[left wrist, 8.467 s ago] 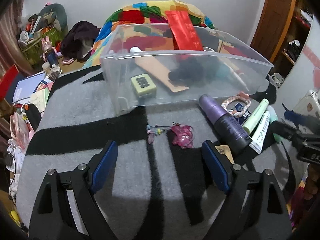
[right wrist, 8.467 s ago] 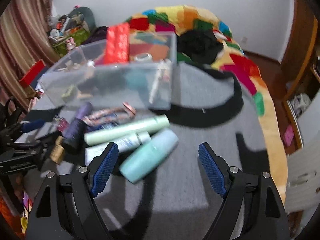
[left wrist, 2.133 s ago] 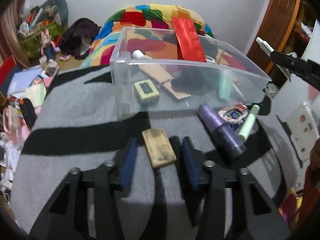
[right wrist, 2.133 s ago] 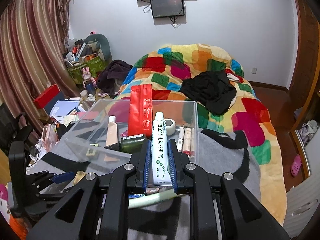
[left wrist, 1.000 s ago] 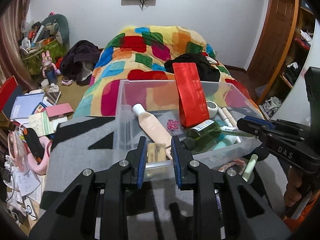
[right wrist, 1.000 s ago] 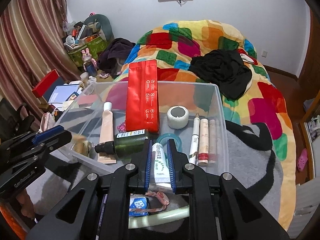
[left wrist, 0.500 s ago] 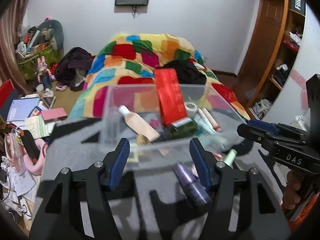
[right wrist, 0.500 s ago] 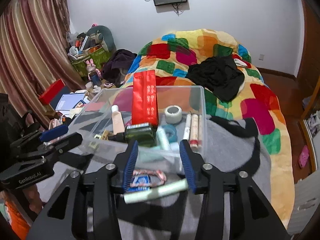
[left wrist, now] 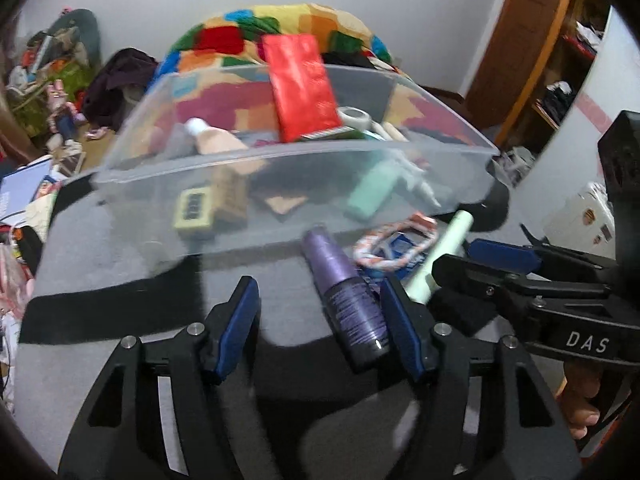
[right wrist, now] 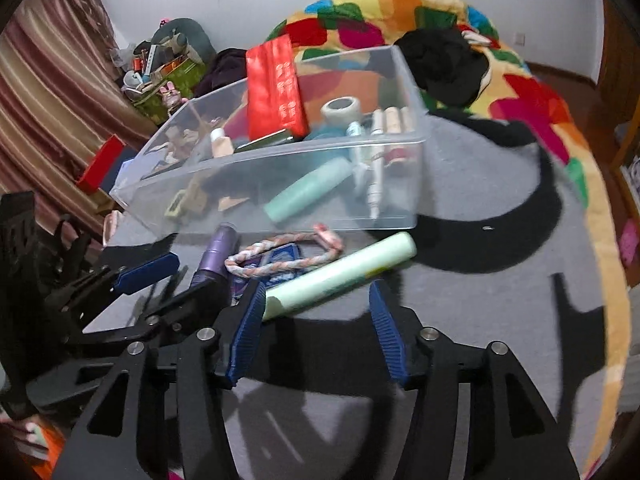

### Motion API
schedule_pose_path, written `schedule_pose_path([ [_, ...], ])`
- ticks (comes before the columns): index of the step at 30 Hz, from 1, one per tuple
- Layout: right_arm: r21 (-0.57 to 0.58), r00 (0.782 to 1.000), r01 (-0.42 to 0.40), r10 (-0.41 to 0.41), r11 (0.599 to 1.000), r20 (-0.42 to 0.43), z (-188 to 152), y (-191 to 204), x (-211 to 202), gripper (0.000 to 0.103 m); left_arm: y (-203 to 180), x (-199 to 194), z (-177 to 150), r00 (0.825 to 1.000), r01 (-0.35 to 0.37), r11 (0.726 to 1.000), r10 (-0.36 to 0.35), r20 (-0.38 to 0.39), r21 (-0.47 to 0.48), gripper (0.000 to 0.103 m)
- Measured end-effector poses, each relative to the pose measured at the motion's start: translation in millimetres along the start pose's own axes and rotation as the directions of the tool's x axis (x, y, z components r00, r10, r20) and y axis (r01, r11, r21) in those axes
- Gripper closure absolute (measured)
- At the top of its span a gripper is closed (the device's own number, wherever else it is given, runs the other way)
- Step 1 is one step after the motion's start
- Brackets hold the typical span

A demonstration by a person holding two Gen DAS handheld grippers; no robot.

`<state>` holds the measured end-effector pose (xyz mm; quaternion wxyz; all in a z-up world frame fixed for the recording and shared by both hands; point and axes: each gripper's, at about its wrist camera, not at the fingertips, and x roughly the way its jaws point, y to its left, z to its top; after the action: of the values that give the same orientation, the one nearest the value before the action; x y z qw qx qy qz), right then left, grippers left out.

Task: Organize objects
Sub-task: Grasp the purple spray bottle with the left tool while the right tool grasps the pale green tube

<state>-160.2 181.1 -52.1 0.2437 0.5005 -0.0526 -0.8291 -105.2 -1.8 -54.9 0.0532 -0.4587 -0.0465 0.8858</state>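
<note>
A clear plastic bin point(left wrist: 280, 216) point(right wrist: 404, 140) stands on the grey blanket and holds a red packet point(left wrist: 300, 84), tubes, a tape roll and small items. A purple bottle point(left wrist: 344, 300) point(right wrist: 216, 256) lies in front of it, between the fingers of my open, empty left gripper point(left wrist: 320, 320), close to the right finger. A pale green tube point(right wrist: 340, 276) point(left wrist: 444, 256) lies with its near end between the fingers of my open, empty right gripper point(right wrist: 316, 316). A braided band point(right wrist: 280, 260) and a blue packet point(right wrist: 280, 258) lie between bottle and tube.
A bed with a colourful quilt point(right wrist: 500, 92) and black clothing point(right wrist: 444, 60) lies behind the bin. Clutter and boxes point(left wrist: 32, 176) fill the floor at left. A wooden door point(left wrist: 520, 40) stands at back right.
Both grippers have come down from above the bin to the blanket in front of it. Earlier each let go of its item into the bin and opened.
</note>
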Motion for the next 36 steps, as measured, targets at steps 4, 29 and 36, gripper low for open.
schedule_pose_path([
  [4,-0.006,1.0,0.031,-0.031,1.0,-0.007,0,7,9,0.039,20,-9,-6,1.0,0.02,0.998,-0.02,0.01,-0.054,0.04],
  [29,-0.015,0.99,0.139,-0.138,0.99,0.01,-4,6,13,0.037,9,4,-10,0.998,-0.044,0.999,0.045,-0.035,0.004,0.048],
  [36,-0.028,0.972,0.235,-0.235,0.972,0.018,-27,-21,-16,0.038,25,-13,-15,0.999,-0.052,0.999,0.052,-0.008,-0.013,0.049],
])
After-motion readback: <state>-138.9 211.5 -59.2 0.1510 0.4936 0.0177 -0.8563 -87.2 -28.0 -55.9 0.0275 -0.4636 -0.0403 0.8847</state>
